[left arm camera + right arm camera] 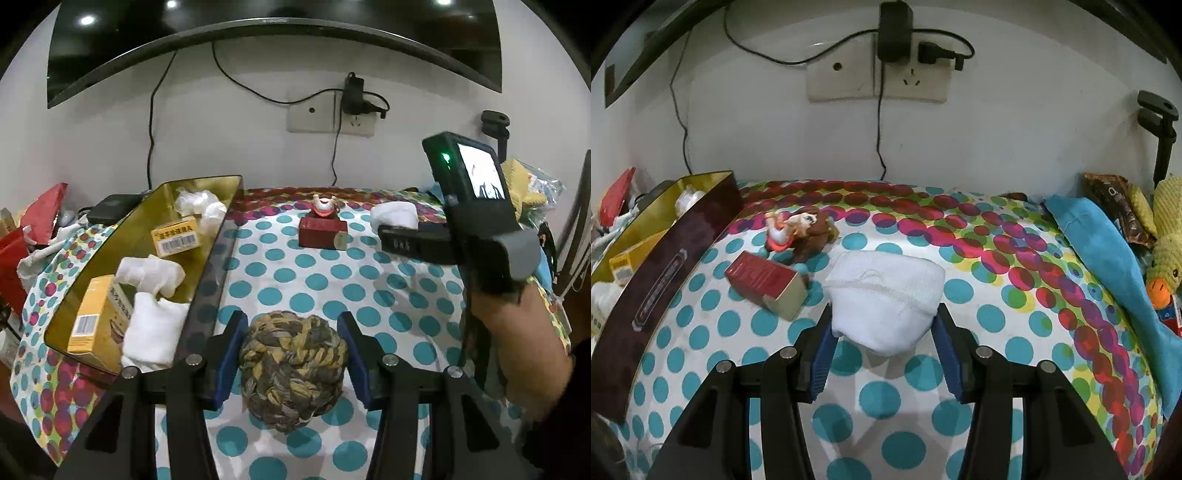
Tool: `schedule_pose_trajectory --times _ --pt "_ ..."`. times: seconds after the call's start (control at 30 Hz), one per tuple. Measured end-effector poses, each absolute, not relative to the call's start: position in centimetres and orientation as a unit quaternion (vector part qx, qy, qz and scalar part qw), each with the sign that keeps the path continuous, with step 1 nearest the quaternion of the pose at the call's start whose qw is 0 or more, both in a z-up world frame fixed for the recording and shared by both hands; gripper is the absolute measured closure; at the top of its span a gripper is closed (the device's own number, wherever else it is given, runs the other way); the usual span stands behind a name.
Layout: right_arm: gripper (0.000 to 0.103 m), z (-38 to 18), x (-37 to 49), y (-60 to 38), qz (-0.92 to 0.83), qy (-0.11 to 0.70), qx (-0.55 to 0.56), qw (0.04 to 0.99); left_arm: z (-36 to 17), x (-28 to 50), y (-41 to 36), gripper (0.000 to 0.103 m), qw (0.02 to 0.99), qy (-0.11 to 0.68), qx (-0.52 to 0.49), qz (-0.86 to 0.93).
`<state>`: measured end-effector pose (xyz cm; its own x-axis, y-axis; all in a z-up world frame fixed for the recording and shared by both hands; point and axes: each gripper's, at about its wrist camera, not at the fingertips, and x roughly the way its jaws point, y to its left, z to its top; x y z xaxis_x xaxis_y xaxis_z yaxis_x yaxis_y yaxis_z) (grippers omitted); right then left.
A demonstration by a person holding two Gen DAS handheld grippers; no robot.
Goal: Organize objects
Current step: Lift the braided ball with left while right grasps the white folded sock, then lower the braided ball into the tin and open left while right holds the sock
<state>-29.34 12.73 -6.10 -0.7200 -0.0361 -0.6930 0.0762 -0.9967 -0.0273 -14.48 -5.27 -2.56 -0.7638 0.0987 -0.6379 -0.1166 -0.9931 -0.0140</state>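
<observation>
Fingers point(236, 354) pinch woven ball point(291, 369), white sock point(882, 302) over polka-dot tablecloth point(997, 317).

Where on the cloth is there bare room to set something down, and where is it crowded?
Free: the dotted cloth right of the white sock, up to the blue fabric. Crowded: the gold tray, full of boxes and socks, and around the red box and figurine.
</observation>
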Motion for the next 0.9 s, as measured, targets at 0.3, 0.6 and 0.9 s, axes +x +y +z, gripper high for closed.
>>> schedule_pose_trajectory --times 0.3,0.6,0.9 --pt "0.055 -6.1 -28.5 11.4 -0.927 0.059 0.368 0.043 -0.2 -14.0 -7.5 0.052 0.002 0.029 -0.32 0.947" --pt "0.053 -6.4 -28.6 12.3 -0.922 0.031 0.382 0.056 0.2 -15.1 -12.1 0.052 -0.07 0.024 -0.327 0.942" --pt "0.053 -6.3 -28.4 11.7 -0.921 0.041 0.383 0.061 0.6 -16.4 -13.6 0.052 -0.093 0.041 -0.318 0.943"
